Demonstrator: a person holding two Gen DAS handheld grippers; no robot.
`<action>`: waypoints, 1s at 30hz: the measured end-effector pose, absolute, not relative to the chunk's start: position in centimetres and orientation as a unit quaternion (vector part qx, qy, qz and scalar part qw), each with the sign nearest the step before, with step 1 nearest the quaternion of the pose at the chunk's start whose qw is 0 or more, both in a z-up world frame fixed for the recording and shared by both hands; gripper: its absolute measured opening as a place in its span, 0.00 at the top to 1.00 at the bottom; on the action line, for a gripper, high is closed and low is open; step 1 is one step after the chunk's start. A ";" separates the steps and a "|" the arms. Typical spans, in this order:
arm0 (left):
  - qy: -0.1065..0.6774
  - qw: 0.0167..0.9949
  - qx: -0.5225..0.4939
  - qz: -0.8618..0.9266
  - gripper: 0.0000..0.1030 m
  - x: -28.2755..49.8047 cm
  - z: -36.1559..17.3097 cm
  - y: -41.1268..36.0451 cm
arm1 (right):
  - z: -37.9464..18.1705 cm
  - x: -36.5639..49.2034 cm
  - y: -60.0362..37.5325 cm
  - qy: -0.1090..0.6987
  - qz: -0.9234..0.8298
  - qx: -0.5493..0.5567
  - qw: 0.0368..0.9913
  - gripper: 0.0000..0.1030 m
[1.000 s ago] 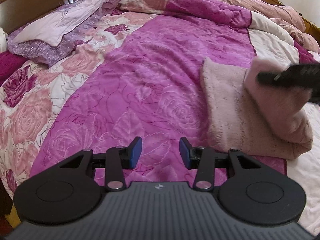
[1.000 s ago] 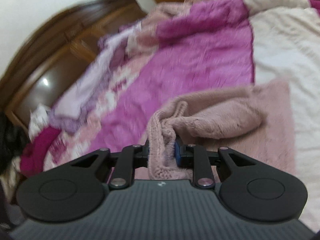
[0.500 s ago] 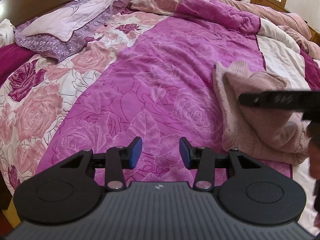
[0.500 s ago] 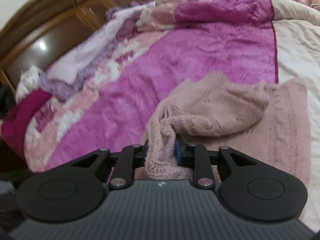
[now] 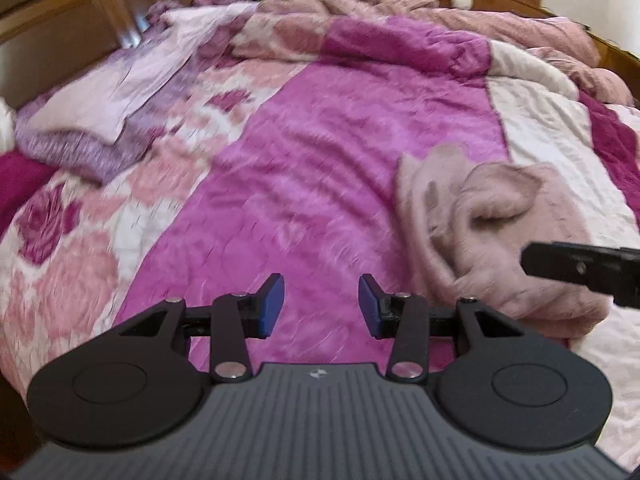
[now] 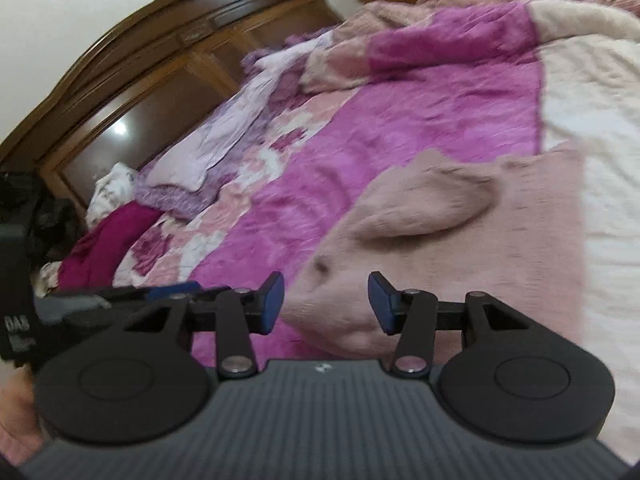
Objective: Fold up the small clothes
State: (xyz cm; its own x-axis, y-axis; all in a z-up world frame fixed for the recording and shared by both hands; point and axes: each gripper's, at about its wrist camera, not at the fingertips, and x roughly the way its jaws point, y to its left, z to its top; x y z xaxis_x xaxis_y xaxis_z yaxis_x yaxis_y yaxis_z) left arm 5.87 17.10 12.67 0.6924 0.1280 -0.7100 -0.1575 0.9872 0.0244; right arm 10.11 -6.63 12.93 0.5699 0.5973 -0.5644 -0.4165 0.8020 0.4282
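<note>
A dusty pink knitted garment (image 5: 496, 240) lies partly folded on the magenta bedspread (image 5: 320, 184), right of centre in the left wrist view. It fills the middle of the right wrist view (image 6: 460, 248). My left gripper (image 5: 321, 306) is open and empty, above the bedspread left of the garment. My right gripper (image 6: 326, 302) is open and empty, just over the garment's near edge. One right finger (image 5: 580, 266) shows at the right edge of the left wrist view. The left gripper (image 6: 120, 300) shows at the left of the right wrist view.
A lilac pillow (image 5: 104, 108) and a dark pink cloth (image 6: 108, 244) lie near the wooden headboard (image 6: 160, 80). A crumpled pink blanket (image 5: 440, 12) runs along the far side. A cream panel (image 6: 612, 160) of the bedspread lies right of the garment.
My right gripper has opened and let go of the pink garment's edge, which now lies folded over on the garment. My left gripper stayed open.
</note>
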 end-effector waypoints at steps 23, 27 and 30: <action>0.371 0.912 0.152 -0.084 0.43 16.9 9.7 3.7 | 9.3 11.6 -15.4 0.368 0.128 0.168 0.906 0.51; 0.374 0.912 0.148 -0.076 0.43 18.6 8.7 3.6 | 8.8 11.8 -15.6 0.372 0.125 0.177 0.903 0.51; 0.364 0.917 0.146 -0.066 0.43 19.4 8.0 3.7 | 8.4 11.8 -15.5 0.376 0.127 0.179 0.900 0.51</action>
State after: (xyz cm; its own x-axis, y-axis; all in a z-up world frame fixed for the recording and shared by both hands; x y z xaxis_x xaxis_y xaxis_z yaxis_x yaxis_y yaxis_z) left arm 19.41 3.73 7.99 0.7259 -0.0145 -0.6877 0.2271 0.9487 0.2198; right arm 11.81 -15.53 8.37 0.6856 0.3632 -0.6309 -0.0937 0.9035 0.4182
